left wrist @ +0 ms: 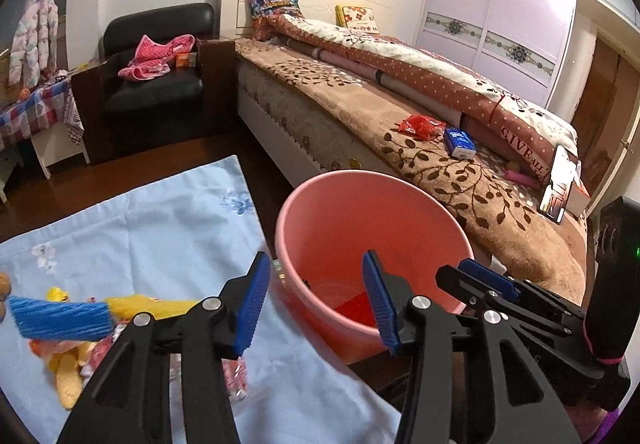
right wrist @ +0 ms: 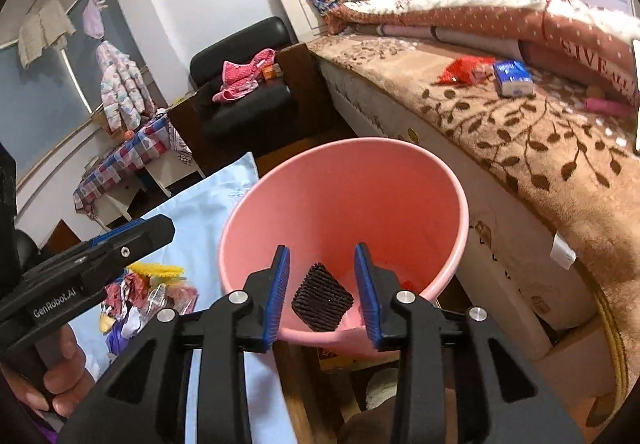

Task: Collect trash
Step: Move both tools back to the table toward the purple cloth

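Two hand-held grippers hang over the mouth of a pink bucket (right wrist: 448, 179) that stands between a bed (left wrist: 440, 179) and a pale blue cloth (left wrist: 132, 228). The right gripper (right wrist: 322, 292) points down into the bucket with its blue-padded jaws parted; a dark ribbed square piece (right wrist: 322, 298) sits in the gap between them, tilted on a corner, with clear space on either side, so neither pad touches it. Whether it is in mid-air or lying against the bucket's inner wall cannot be told. Something red (left wrist: 354, 308) lies at the bottom of the bucket.

The left gripper (left wrist: 316, 302) has its jaws spread wide and empty, one pad over the cloth's edge, the other over the bucket's opening. In the right wrist view a person's hand (right wrist: 60, 376) grips its handle.

More trash lies on the cloth to the left: a blue ribbed piece (left wrist: 60, 318), yellow scraps (left wrist: 136, 304) and crumpled wrappers (right wrist: 132, 292) in a loose heap. On the bed's brown leaf-patterned blanket rest a red packet (left wrist: 420, 125) and, just beside it, a blue packet (left wrist: 459, 143), both well apart from the grippers.
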A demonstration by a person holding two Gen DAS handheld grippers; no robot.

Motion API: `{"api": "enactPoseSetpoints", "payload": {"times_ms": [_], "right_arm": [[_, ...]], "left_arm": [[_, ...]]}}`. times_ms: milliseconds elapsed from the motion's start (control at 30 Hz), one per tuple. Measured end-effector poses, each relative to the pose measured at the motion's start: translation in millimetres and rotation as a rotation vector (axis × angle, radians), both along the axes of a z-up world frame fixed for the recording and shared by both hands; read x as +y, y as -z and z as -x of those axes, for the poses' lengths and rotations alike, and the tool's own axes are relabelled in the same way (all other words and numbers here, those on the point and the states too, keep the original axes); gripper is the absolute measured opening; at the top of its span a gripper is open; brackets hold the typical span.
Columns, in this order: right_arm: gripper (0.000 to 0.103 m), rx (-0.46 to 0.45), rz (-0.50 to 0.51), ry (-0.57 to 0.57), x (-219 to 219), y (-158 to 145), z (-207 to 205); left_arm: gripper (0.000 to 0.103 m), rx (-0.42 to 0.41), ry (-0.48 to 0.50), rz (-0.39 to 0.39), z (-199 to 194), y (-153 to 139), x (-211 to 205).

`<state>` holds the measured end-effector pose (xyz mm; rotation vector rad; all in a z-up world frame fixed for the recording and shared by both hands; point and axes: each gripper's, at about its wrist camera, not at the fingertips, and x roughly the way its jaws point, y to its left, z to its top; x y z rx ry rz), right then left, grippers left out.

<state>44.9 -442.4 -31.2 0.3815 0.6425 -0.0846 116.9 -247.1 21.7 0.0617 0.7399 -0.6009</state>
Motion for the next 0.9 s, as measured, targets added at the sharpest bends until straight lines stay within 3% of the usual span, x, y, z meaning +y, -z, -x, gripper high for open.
{"api": "enactPoseSetpoints", "payload": {"times_ms": [700, 900], "right_arm": [[0.034, -0.048, 0.011, -0.155, 73.0, -29.3, 31.1], [0.034, -0.049, 0.025, -0.192, 91.2, -31.7, 39.5]], "left_arm": [[0.049, -0.063, -0.113, -0.046, 50.8, -13.2, 73.4], [0.049, -0.087, -0.179, -0.037, 61.1, -18.7, 129.0]]}}
